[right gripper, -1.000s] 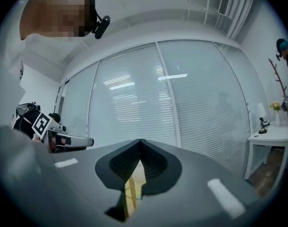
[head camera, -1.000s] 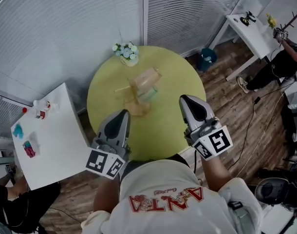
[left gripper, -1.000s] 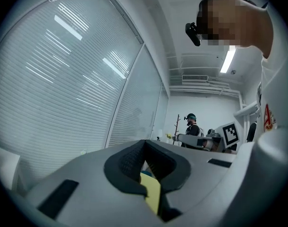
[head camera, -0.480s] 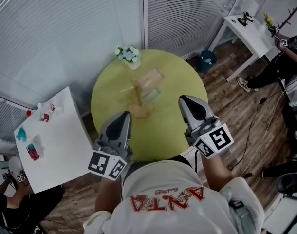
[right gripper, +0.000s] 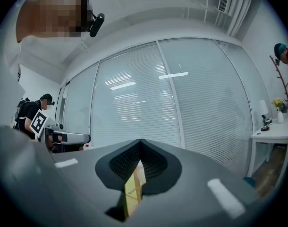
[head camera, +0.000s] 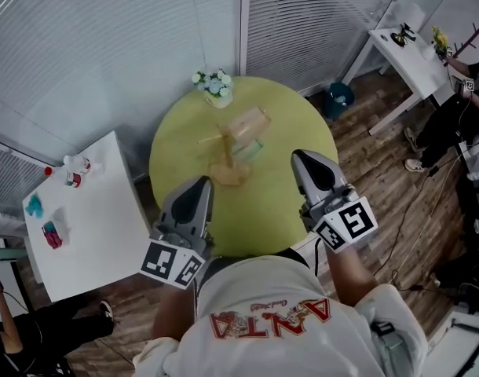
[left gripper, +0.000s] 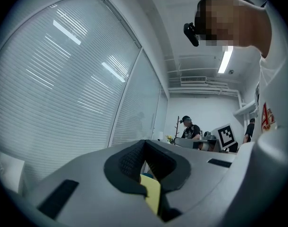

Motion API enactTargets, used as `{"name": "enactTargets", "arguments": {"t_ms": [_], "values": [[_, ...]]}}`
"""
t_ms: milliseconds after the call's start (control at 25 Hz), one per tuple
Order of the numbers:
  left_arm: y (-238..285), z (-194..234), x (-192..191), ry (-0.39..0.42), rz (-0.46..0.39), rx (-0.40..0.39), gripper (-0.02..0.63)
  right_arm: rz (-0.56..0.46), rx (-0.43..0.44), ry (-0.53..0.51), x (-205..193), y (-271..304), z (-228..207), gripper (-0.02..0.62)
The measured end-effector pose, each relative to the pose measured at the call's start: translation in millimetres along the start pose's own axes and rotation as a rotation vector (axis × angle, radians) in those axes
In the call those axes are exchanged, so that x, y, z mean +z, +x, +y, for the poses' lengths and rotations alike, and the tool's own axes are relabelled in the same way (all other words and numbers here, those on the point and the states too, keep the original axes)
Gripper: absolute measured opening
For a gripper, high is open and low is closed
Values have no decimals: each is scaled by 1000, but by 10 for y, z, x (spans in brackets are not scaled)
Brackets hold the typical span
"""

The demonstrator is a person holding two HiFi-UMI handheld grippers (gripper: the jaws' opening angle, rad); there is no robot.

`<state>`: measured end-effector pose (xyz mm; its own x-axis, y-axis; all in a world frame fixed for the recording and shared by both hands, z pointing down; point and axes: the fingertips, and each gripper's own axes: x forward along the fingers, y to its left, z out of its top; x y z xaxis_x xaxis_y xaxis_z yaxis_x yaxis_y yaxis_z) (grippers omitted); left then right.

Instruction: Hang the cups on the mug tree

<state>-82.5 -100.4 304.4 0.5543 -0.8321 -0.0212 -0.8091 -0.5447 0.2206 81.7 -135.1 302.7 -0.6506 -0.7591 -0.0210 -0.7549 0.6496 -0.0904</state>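
Observation:
A wooden mug tree point(head camera: 224, 160) stands near the middle of the round yellow-green table point(head camera: 287, 203). A beige cup point(head camera: 249, 122) and a teal cup point(head camera: 252, 149) hang on its right side. My left gripper point(head camera: 199, 185) hovers over the table's near edge, left of the tree and closer to my body. Its jaws are shut with nothing in them. My right gripper point(head camera: 305, 160) is at the near right of the table, also shut and holding nothing. The left gripper view shows that gripper point(left gripper: 144, 144) pointing up at the blinds, and the right gripper point(right gripper: 140, 144) does the same in its own view.
A vase of flowers point(head camera: 214, 86) sits at the table's far edge. A white side table point(head camera: 90, 234) with small bottles stands to the left. A teal bin point(head camera: 338, 96), another white table point(head camera: 404, 49) and a person point(head camera: 467, 93) are at the back right. Cables lie on the wooden floor.
The head view has shifted slightly, so the table sits a little further right in the picture. Both grippers keep their places and stay shut. The person at the right has moved.

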Motion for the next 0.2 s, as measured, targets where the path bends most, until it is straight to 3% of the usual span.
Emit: {"name": "enactTargets", "arguments": {"t_ms": [200], "values": [[-8,3,-20,-2,6,10,9,2,22,3,4,56,0,2]]}}
